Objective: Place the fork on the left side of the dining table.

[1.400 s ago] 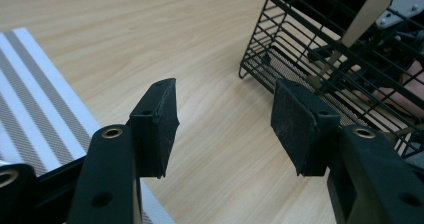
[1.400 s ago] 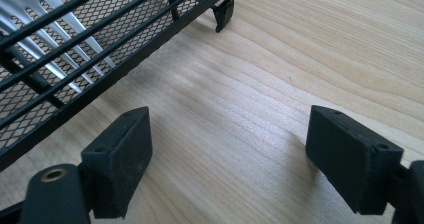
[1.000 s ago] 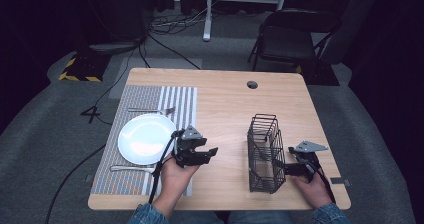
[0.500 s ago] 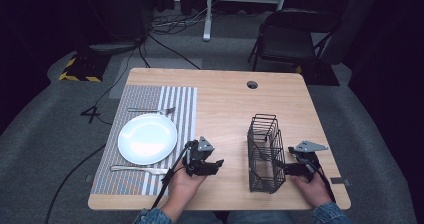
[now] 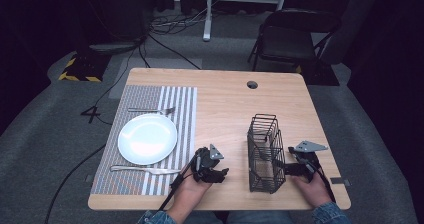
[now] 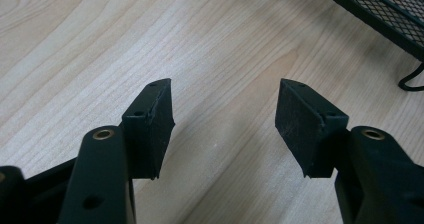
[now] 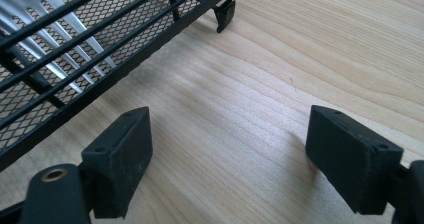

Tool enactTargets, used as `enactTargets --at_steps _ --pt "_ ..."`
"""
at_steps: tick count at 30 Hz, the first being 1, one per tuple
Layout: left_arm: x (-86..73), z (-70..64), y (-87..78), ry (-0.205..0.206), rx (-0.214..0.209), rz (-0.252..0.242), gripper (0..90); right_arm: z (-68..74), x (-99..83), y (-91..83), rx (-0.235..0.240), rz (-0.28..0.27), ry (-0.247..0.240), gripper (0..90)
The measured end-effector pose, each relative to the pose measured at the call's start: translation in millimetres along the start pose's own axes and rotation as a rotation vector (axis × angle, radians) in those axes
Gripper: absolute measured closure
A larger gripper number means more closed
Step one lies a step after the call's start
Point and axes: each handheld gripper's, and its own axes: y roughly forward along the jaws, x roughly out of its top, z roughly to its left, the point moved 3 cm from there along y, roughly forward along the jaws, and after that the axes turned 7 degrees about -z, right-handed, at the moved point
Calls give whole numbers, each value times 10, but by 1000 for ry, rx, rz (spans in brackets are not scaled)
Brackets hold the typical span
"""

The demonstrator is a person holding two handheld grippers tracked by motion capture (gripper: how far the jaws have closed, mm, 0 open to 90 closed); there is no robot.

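Note:
A black wire basket (image 5: 263, 153) stands on the wooden table (image 5: 225, 104) at the front right. Its mesh side (image 7: 75, 44) is up close in the right gripper view, with silver fork tines (image 7: 50, 19) inside. My right gripper (image 5: 281, 168) rests just right of the basket, open, nothing between its jaws (image 7: 230, 134). My left gripper (image 5: 224, 173) sits low over bare wood to the left of the basket, open and empty (image 6: 222, 104). A corner of the basket (image 6: 380, 9) shows at the top right of the left gripper view.
A striped placemat (image 5: 177, 109) covers the table's left side. On it lie a white plate (image 5: 147, 138), a fork (image 5: 150, 110) beyond the plate and a knife (image 5: 145, 170) in front of it. A cable hole (image 5: 252, 84) is at the far edge.
My left gripper has moved right and toward the front edge, off the placemat's edge and closer to the basket. The right gripper has stayed put.

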Motion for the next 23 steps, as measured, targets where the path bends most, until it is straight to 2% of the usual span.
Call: enactTargets --at_steps 5,6,9,10,13,14,17,23 --pt "-29 -28 66 -10 17 40 344 0 0 0 0 0 0 189" --pt "-37 -35 90 -1 17 44 321 0 0 0 0 0 0 189" --pt "-43 -69 118 24 42 42 250 0 0 0 0 0 0 189" --pt "-44 -101 156 22 72 27 215 0 0 0 0 0 0 189" --pt "-60 -100 213 17 75 -12 122 0 0 0 0 0 0 189" --pt "-70 -100 232 11 81 -27 93 0 0 0 0 0 0 189" --pt "-59 -114 262 -24 111 -8 18 0 -1 0 0 0 -1 189" --pt "-55 -122 268 -28 116 -11 2 1 -1 0 0 0 -1 189"
